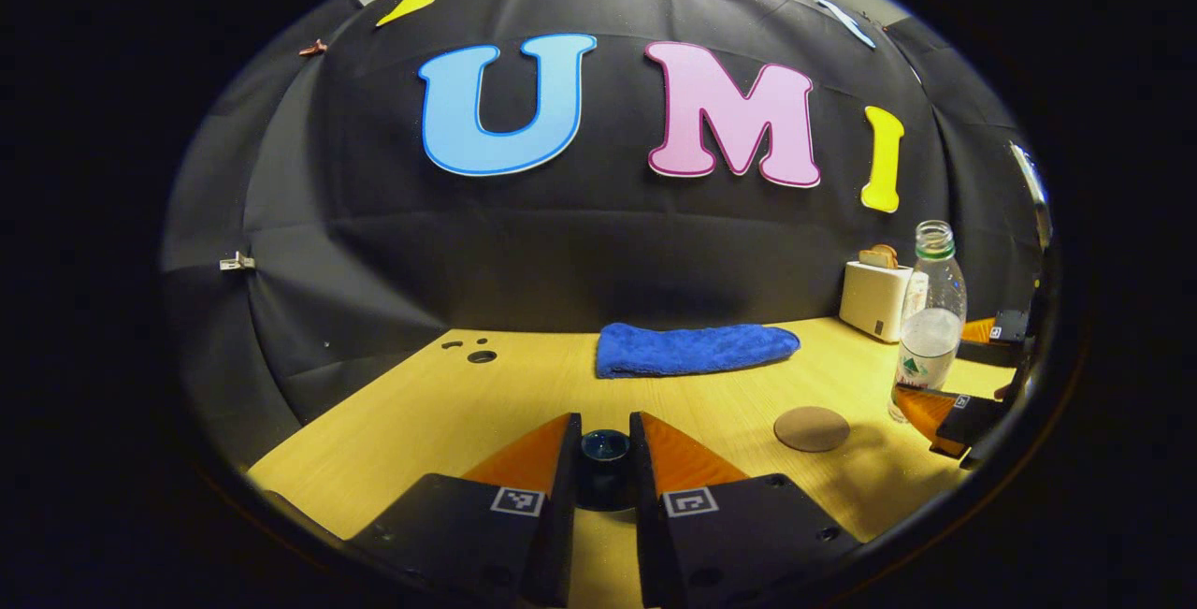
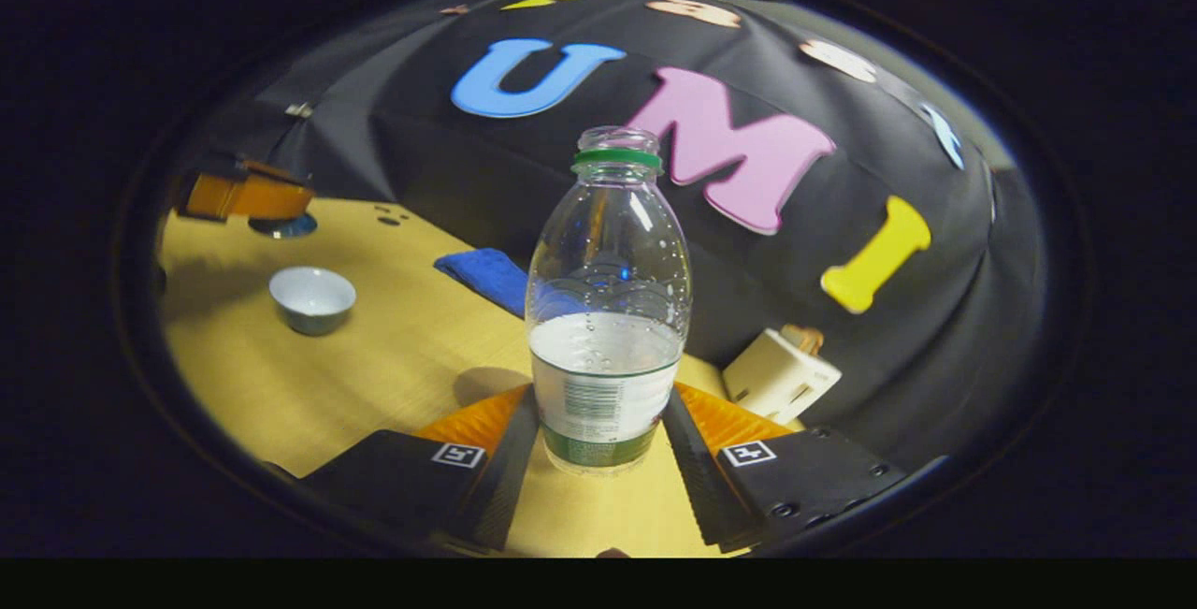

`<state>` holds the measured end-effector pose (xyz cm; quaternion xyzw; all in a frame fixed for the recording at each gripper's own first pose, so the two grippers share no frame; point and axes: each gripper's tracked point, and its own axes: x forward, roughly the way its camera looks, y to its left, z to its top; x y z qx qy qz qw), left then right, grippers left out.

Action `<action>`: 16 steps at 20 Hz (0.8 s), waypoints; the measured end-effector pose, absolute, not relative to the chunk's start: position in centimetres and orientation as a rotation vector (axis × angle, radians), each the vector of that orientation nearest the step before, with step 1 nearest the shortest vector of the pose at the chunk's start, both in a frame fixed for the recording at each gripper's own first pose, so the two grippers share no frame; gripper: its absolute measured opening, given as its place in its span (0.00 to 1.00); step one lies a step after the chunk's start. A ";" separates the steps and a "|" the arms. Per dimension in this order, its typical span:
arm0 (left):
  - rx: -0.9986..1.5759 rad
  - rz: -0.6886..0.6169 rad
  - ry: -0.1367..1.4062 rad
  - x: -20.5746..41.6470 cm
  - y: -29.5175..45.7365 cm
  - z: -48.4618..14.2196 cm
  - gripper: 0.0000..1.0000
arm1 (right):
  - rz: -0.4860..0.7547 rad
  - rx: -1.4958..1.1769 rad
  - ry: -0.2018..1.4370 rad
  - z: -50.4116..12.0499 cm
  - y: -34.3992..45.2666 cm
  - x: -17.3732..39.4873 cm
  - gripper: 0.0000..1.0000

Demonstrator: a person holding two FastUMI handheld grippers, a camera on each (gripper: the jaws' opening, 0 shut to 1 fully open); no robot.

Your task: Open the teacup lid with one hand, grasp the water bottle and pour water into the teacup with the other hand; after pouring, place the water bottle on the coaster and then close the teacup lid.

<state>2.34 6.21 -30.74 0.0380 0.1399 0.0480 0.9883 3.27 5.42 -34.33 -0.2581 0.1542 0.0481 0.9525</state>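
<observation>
Yellow wooden table (image 1: 449, 403) against black cloth. Teacup (image 2: 312, 298) open and upright, lid (image 1: 605, 448) pinched by its knob in the left tool (image 1: 605, 459), apparently to leave the mouth free. Water bottle (image 2: 608, 310) upright, uncapped, roughly half full, between the right tool's (image 2: 598, 445) fingers, contact probable but unclear. Coaster (image 1: 812, 427) bare, just beside the bottle. Farther off: blue towel (image 1: 692, 349), toaster (image 1: 874, 298).

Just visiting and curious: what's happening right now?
Left gripper shut on lid knob, lifted. Right gripper shut on water bottle. Teacup open. Coaster bare.
</observation>
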 end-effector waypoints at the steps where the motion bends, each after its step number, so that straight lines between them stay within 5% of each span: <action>1: 0.077 0.103 0.278 2.2 6.8 -30.6 0.32 | 0.121 -0.588 0.307 -34.1 5.8 3.6 0.77; 16: 0.034 0.192 0.287 -0.7 11.8 -31.0 0.32 | 0.376 -1.121 0.208 -34.1 12.3 6.7 0.75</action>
